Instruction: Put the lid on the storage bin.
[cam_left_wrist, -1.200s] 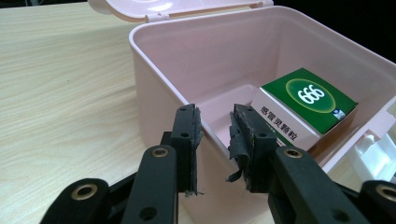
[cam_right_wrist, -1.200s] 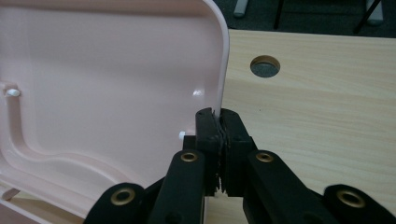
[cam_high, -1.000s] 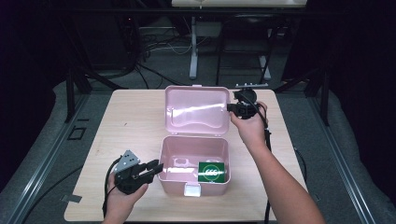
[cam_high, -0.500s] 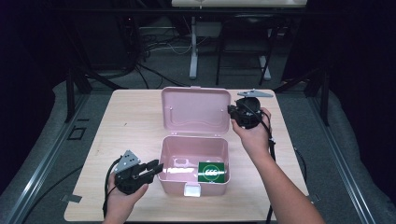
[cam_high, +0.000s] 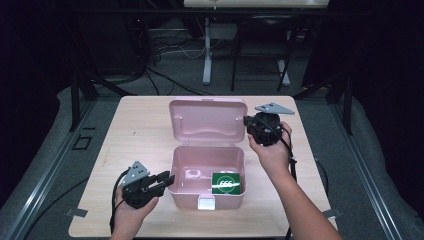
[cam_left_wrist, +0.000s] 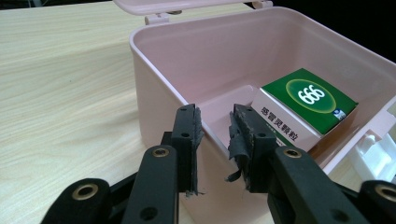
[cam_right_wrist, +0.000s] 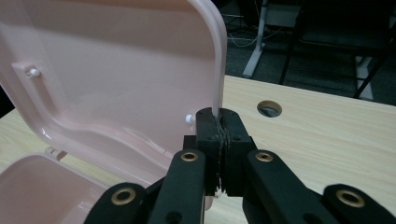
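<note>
My right gripper (cam_right_wrist: 219, 122) is clamped on the pink lid's (cam_right_wrist: 116, 79) edge — my left gripper (cam_left_wrist: 215, 123) pinches the box wall (cam_left_wrist: 154, 79), green carton (cam_left_wrist: 308, 105) inside.

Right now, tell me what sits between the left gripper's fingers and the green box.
The left gripper straddles the pink case's near wall; beyond it, only bare case floor reaches the green box, as the left gripper view shows.

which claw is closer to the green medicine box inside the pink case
Left. The left claw straddles the pink case wall beside the green box; the right claw pinches the lid edge.
</note>
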